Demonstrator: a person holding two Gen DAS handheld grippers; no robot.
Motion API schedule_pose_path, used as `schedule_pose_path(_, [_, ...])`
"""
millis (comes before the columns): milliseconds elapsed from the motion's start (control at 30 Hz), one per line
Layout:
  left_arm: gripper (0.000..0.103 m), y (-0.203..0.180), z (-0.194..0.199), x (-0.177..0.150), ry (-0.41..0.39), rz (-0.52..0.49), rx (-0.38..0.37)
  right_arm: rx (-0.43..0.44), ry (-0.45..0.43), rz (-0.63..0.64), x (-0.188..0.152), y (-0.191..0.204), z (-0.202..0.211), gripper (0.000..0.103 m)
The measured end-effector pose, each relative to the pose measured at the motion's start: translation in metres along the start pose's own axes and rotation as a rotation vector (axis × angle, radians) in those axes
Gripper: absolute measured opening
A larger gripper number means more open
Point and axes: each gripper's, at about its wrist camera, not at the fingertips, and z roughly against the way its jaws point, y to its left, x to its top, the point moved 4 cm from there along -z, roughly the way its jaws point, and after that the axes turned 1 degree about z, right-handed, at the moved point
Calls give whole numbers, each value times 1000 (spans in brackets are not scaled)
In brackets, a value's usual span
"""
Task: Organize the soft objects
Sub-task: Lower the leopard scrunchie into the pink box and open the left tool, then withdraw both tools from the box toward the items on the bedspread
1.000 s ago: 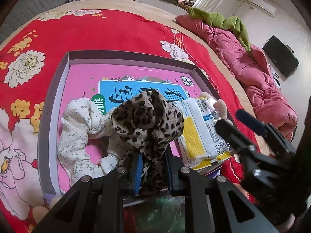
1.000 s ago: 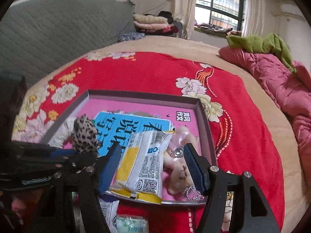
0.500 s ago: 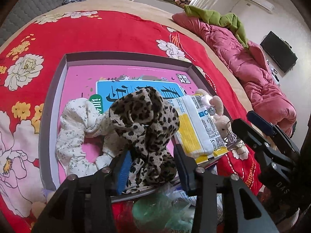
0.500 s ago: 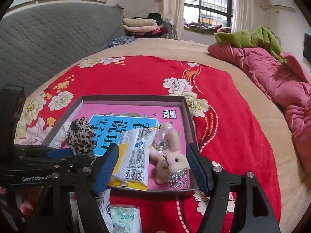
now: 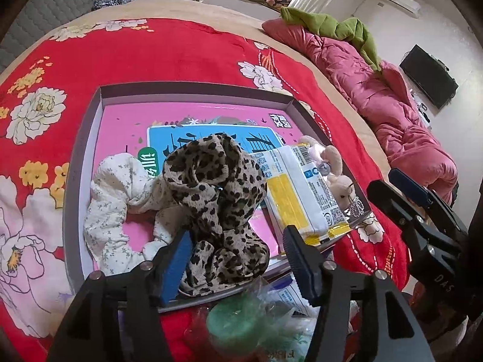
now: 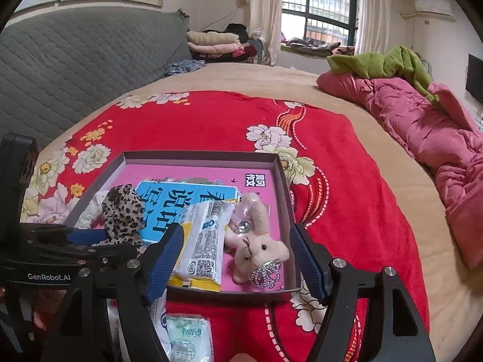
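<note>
Downward-tilted, both grippers hover, left gripper (image 5: 238,259) opening around the leopard scrunchie (image 5: 217,199), right gripper (image 6: 237,264) spread.

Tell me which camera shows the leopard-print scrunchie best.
Left wrist view: the leopard-print scrunchie fills the centre, lying in the box, its folds and spots clear. In the right wrist view it sits small at the left, partly hidden behind the left gripper.

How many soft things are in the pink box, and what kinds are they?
Scrunchies: 2, a leopard-print fabric scrunchie and a white flowery fabric scrunchie
Tissue packs: 1, a white and yellow plastic pack of tissues
Plush toys: 1, a pale pink plush bunny
Total: 4
</note>
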Motion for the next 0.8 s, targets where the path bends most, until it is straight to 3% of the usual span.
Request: schedule_pose_path(800, [67, 18, 45, 18, -157, 64, -4, -8, -11, -20, 0, -5, 5, 75])
